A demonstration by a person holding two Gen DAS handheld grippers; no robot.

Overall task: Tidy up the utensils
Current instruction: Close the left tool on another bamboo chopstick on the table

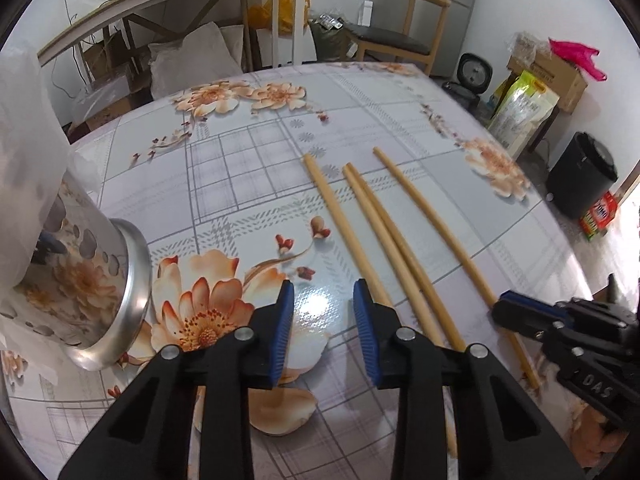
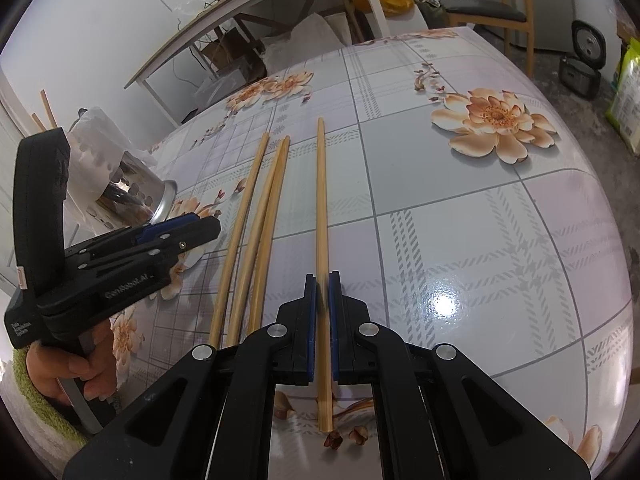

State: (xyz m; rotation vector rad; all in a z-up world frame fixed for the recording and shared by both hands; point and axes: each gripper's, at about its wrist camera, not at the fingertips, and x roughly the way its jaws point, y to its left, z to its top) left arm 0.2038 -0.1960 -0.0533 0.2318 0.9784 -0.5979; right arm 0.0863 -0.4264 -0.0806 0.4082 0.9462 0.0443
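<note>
Right gripper (image 2: 322,280): jaws pinching the rightmost chopstick (image 2: 321,216) lying on the floral table (image 2: 480,240).
Left gripper (image 1: 323,286): jaws spread, holding nothing.
Other chopsticks (image 2: 260,232): lying just left.
Metal holder (image 1: 100,280): far left.

The right claw (image 2: 322,292), black with blue-padded fingers (image 2: 309,320), has its jaws drawn nearly together around the thick end of the rightmost pale wooden chopstick (image 2: 321,216), one pad on each side of it, low over the floral counter (image 2: 460,220). The left claw (image 1: 323,304), of the same black and blue build, stands left of that chopstick with jaws spread wide and nothing between them. In the right wrist view a bare hand (image 2: 76,368) grips the left claw's handle.
</note>
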